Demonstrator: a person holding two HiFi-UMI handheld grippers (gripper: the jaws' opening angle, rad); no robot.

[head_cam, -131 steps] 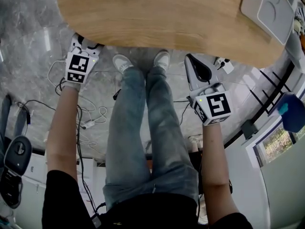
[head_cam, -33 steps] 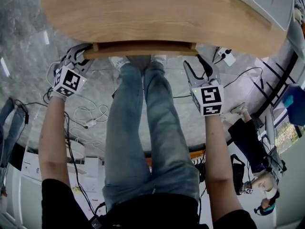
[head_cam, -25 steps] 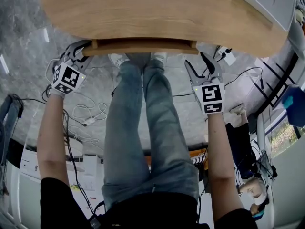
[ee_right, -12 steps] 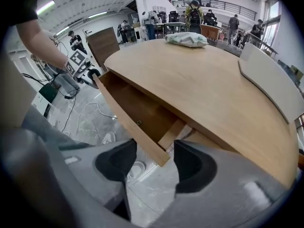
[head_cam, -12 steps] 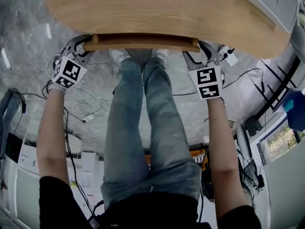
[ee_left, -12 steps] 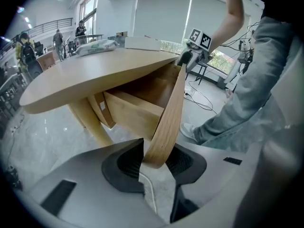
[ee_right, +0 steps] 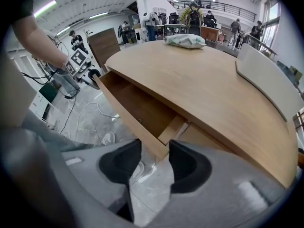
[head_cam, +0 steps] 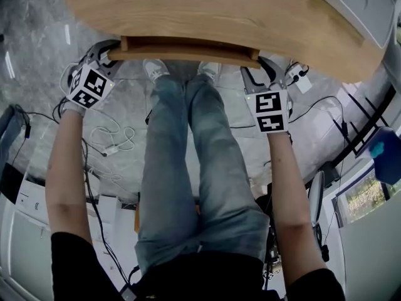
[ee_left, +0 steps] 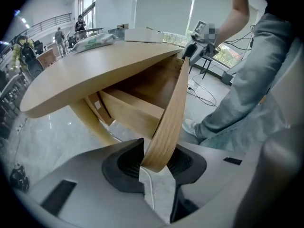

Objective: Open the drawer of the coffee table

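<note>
The coffee table (head_cam: 207, 11) has an oval wooden top. Its drawer front (head_cam: 188, 58) juts a little from under the near edge. The drawer (ee_right: 142, 106) looks empty inside. My left gripper (head_cam: 103, 50) is shut on the left end of the drawer front (ee_left: 173, 108), and both pads of that gripper (ee_left: 156, 160) press the board. My right gripper (head_cam: 266, 68) is at the right end. Its jaws have just been closing, and the corner of the drawer front (ee_right: 159, 148) lies between them. A gap still shows beside the right pad of this gripper (ee_right: 154, 148).
My legs (head_cam: 188, 168) stand between the two arms, with shoes under the drawer. Cables (head_cam: 113, 140) lie on the marble floor at the left. A white tray (head_cam: 354, 8) sits on the table's far right. A green and white bag (ee_right: 185, 41) lies at its far end.
The drawer has come out from under the table top. My right gripper has moved up to the drawer's right end and its jaws have narrowed around it. The left gripper keeps its hold.
</note>
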